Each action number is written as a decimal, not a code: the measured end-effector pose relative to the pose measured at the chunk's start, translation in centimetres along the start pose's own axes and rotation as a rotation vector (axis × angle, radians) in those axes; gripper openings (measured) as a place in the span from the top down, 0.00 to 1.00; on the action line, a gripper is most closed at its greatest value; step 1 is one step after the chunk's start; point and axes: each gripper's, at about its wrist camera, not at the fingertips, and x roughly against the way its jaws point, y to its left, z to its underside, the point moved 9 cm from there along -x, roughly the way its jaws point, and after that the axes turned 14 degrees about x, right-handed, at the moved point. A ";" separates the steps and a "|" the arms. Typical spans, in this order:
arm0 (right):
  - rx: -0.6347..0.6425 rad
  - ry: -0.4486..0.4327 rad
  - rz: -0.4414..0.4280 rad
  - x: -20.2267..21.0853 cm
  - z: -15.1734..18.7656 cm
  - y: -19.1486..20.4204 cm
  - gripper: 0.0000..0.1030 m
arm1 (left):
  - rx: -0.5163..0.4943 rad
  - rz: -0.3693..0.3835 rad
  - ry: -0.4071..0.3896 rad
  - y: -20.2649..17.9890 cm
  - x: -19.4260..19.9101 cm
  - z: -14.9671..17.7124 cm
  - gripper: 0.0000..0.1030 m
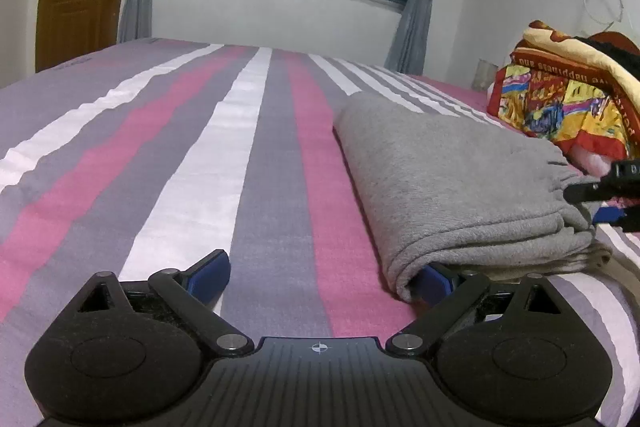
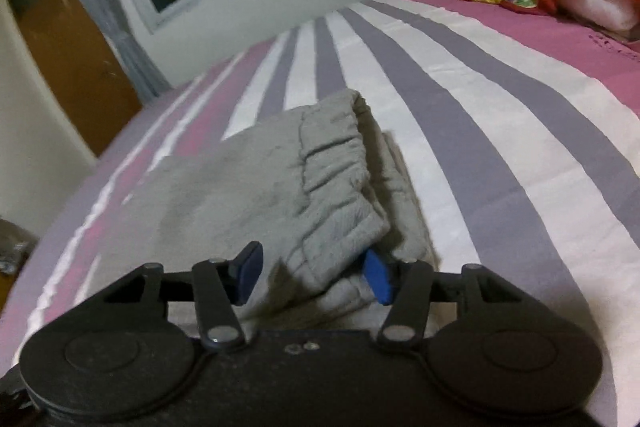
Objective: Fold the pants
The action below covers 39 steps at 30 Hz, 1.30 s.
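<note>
One garment is under inspection: grey pants (image 1: 448, 179), folded into a thick rectangular bundle lying on the striped bed sheet (image 1: 192, 155), near the edge closest to me and well apart from the bright patterned blanket (image 1: 560, 99) at the far corner.

Handling, as I judge it: the fabric looks like soft fleece or jersey, light, limp, not slippery and not fragile. It will sag if I lift it by one point, and the stacked layers will slide apart unless I pinch through all of them. The firmest places to grip appear to be the gathered elastic waistband (image 2: 340, 179) and the rounded fold edge nearest the left gripper (image 1: 324, 281).

Appearance: plain mid-grey, slightly fuzzy, no visible print. In the right wrist view the waistband is ruched and lies uppermost, with paler layers showing beneath it along one side. In the left wrist view the fold edge is smooth and rolled.

Grippers: my left gripper's jaws stand wide apart, one pad over bare sheet, the other tucked at the bundle's near corner, nothing clamped. My right gripper (image 2: 316, 277) stands partly apart, straddling the waistband end; one pad sits against the cloth, the other shows clear of it, so I record no grip.
</note>
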 end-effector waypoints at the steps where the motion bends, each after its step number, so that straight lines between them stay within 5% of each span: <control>1: 0.000 -0.006 -0.008 0.0 -0.3 0.4 0.58 | 0.005 0.000 -0.001 0.1 0.0 0.0 0.08; 2: -0.006 -0.026 -0.039 0.3 -0.8 0.7 0.81 | 0.009 0.002 -0.002 0.1 0.0 -0.1 0.08; 7: -0.021 -0.258 -0.068 5.6 -2.6 0.9 0.82 | 0.010 -0.004 -0.012 0.1 -0.1 0.0 0.08; 10: -0.077 -0.014 -0.048 1.8 1.1 -1.0 0.77 | 0.012 -0.004 -0.005 0.2 -0.3 0.1 0.07; 11: -0.125 -0.013 -0.076 1.8 1.5 -1.6 0.76 | 0.011 -0.006 -0.005 0.2 -0.2 0.2 0.07; 12: -0.157 -0.052 -0.093 2.7 1.5 -1.9 0.71 | 0.012 -0.008 -0.006 0.2 -0.3 0.2 0.07; 13: -0.182 -0.099 -0.084 4.0 1.4 -2.2 0.56 | 0.012 -0.008 -0.006 0.1 -0.3 0.2 0.07; 14: -0.205 -0.134 -0.081 5.0 1.4 -2.4 0.29 | 0.010 -0.009 -0.005 0.1 -0.4 0.2 0.07; 16: -0.259 -0.166 -0.112 6.2 2.0 -2.8 0.19 | 0.003 -0.015 -0.005 0.0 -0.5 0.2 0.07; 24: -0.307 -0.043 -0.159 1.9 2.8 -2.9 0.34 | -0.004 -0.014 -0.026 -0.2 -0.4 0.2 0.07; 26: -0.275 -0.015 -0.142 0.9 2.1 -2.4 0.60 | 0.002 -0.015 -0.021 -0.2 -0.4 0.2 0.07; 32: -0.188 -0.227 -0.164 6.7 0.5 -0.2 0.64 | -0.001 -0.019 -0.024 -0.3 -0.5 0.4 0.06; 35: -0.241 0.025 -0.110 2.1 4.8 -2.2 0.63 | -0.009 -0.020 -0.018 -0.3 -0.7 0.4 0.05; 39: -0.225 -0.001 -0.134 3.0 4.3 -2.0 0.61 | -0.008 -0.024 -0.016 -0.3 -0.7 0.5 0.05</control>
